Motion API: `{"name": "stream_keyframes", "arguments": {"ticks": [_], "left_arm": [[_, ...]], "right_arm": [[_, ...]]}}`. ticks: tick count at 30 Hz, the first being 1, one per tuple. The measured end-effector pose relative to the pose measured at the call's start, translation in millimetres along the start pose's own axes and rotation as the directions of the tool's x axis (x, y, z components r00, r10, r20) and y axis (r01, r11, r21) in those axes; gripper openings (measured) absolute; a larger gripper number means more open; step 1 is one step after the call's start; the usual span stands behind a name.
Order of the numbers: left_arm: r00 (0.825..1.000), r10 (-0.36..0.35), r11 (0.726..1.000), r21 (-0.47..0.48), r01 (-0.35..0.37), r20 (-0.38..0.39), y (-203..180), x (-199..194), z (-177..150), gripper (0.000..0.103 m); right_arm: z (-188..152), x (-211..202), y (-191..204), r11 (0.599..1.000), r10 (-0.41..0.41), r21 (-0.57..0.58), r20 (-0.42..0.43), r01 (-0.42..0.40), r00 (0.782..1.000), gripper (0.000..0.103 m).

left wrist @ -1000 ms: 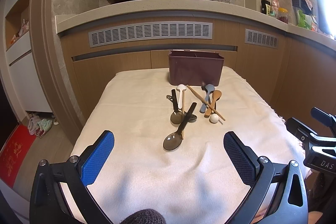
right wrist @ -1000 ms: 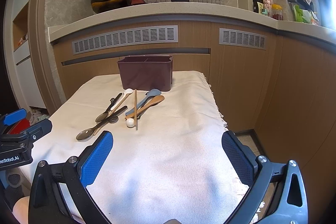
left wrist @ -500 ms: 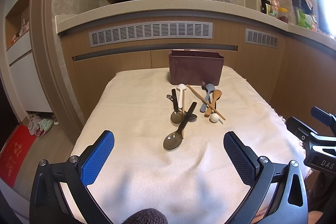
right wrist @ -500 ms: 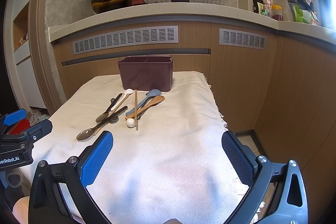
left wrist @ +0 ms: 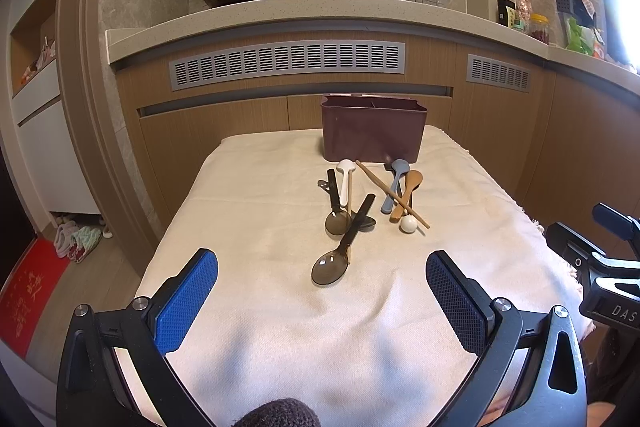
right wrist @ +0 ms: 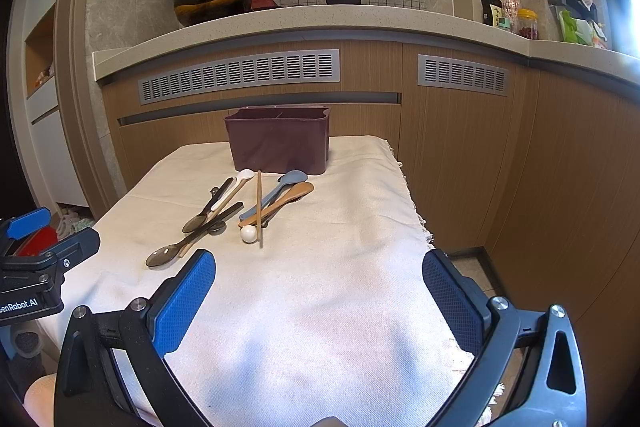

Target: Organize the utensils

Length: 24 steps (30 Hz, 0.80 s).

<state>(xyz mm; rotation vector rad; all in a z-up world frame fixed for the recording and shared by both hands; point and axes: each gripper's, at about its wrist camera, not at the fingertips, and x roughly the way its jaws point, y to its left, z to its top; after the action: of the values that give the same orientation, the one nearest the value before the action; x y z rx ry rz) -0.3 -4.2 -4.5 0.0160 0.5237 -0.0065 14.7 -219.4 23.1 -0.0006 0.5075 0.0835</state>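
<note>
Left gripper (left wrist: 322, 301): I see its fingers (left wrist: 186, 301) spread wide apart, gripping nothing, low over the near end of the tabletop (left wrist: 256, 211).
Right gripper (right wrist: 320, 301): its fingers (right wrist: 452, 301) are also wide apart and empty, hanging over the cloth-covered tabletop nearer its right edge.
Utensils: I find them in a loose pile at mid-tabletop, just in front of the holder.
Pile contents: a dark translucent spoon (left wrist: 332, 267) lies nearest my left gripper; beyond it a second dark spoon (left wrist: 335, 217), a white spoon (left wrist: 345, 177), a blue spoon (left wrist: 394, 187) and a wooden spoon (left wrist: 406, 195).
Chopstick (left wrist: 392, 195): it lies slantwise across the blue and wooden spoons.
White ball (left wrist: 409, 224): touching the chopstick's near end.
Holder (left wrist: 372, 135): a maroon divided box, upright at the far end of the tabletop.
</note>
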Motion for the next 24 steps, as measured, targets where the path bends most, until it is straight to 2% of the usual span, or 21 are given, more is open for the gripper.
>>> {"name": "stream_keyframes", "arguments": {"ticks": [17, 24], "left_arm": [[1.0, 0.002, 1.0, 0.005, -0.001, -0.014, 0.9, 0.5, -4.4, 0.103], [0.999, -0.007, 1.0, 0.0, 0.007, -0.034, 5.5, 9.3, 5.2, 0.103]], "right_arm": [[-0.6, 2.3, -1.7, 1.0, 0.004, 0.006, -0.009, -0.004, 1.0, 0.103], [3.4, 9.2, -1.7, 1.0, -0.004, -0.008, -0.019, 0.004, 1.0, 0.103]]}}
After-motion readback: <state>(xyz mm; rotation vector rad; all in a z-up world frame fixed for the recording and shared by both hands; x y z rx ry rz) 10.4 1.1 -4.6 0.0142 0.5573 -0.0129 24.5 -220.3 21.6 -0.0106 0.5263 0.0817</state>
